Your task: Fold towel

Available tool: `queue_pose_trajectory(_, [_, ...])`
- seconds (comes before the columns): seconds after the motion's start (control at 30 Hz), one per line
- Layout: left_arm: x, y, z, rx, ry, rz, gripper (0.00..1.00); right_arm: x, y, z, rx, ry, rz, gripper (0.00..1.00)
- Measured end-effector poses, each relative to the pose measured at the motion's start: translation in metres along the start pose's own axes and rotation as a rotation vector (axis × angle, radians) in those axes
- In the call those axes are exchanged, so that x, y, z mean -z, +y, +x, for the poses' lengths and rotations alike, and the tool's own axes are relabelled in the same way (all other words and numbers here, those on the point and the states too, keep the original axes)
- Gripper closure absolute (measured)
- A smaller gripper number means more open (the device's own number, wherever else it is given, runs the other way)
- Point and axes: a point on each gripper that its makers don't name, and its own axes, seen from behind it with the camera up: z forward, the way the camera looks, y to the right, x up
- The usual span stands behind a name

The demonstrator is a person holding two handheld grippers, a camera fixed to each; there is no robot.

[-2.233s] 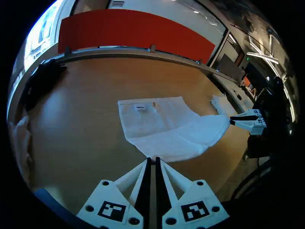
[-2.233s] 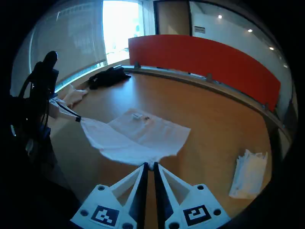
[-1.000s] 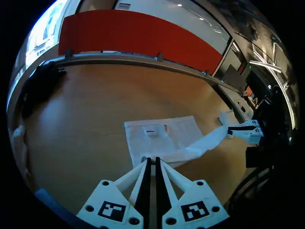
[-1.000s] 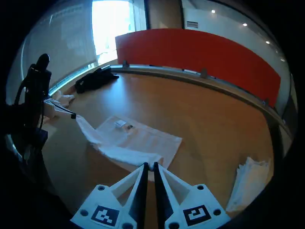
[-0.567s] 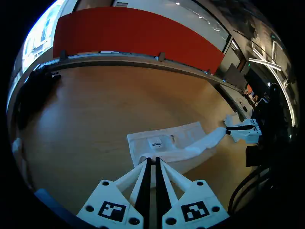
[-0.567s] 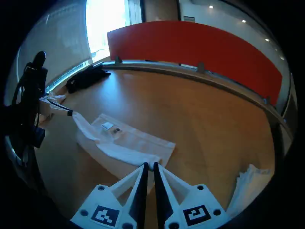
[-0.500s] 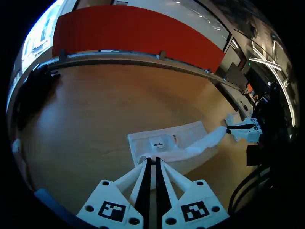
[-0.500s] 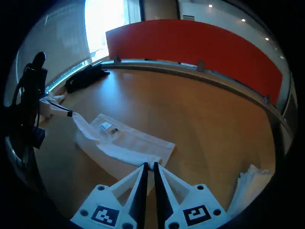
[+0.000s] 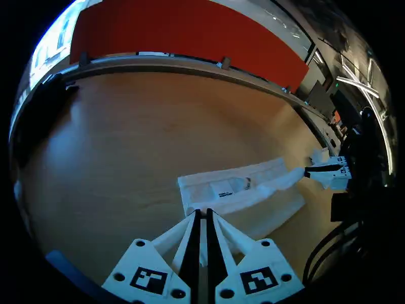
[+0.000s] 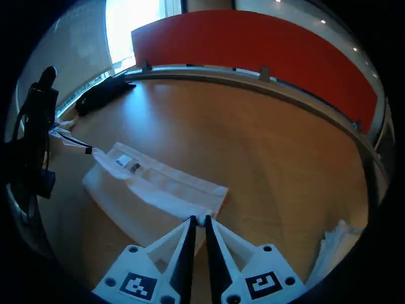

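Wooden table (image 9: 111, 152); towel (image 9: 238, 191) long axis runs left gripper (image 9: 201, 211) to right gripper (image 10: 199, 218)

The left gripper view looks forward from behind the left gripper (image 9: 201, 212), low over the wooden table (image 9: 116, 152), and faces the red partition (image 9: 177, 35), with the right gripper (image 9: 307, 174) at its right edge. The right gripper view faces the same partition from the opposite side. Both views share the white towel (image 9: 243, 190), close ahead.

One towel (image 9: 238, 190), two tools (image 9: 201, 213) (image 10: 199, 219), one black bag (image 10: 104, 91), one cloth pile (image 10: 336, 248).
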Motion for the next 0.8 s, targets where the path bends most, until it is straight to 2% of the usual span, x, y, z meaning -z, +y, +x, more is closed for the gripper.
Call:
queue_pose_trajectory(0.13, [-0.008, -0.006, 0.000, 0.012, 0.001, 0.018, 0.92, -0.006, 0.002, 0.003, -0.017, 0.003, -0.017, 0.79])
queue_pose_trajectory(0.27, [-0.011, -0.011, 0.001, 0.029, 0.003, 0.035, 0.88, -0.006, 0.003, 0.005, -0.027, 0.012, -0.032, 0.49])
queue_pose_trajectory(0.33, [-0.010, -0.011, 0.003, 0.037, 0.010, 0.038, 0.80, -0.005, 0.004, 0.006, -0.025, 0.017, -0.036, 0.32])
queue_pose_trajectory(0.53, [-0.002, -0.015, 0.007, 0.054, 0.029, 0.047, 0.51, -0.001, 0.005, 0.005, -0.025, 0.022, -0.043, 0.21])
queue_pose_trajectory(0.6, [0.000, -0.016, 0.007, 0.054, 0.031, 0.048, 0.36, 0.000, 0.004, 0.004, -0.029, 0.022, -0.040, 0.16])
queue_pose_trajectory(0.8, [0.005, -0.015, 0.004, 0.041, 0.033, 0.049, 0.14, 0.003, 0.001, 0.001, -0.040, 0.023, -0.035, 0.11])
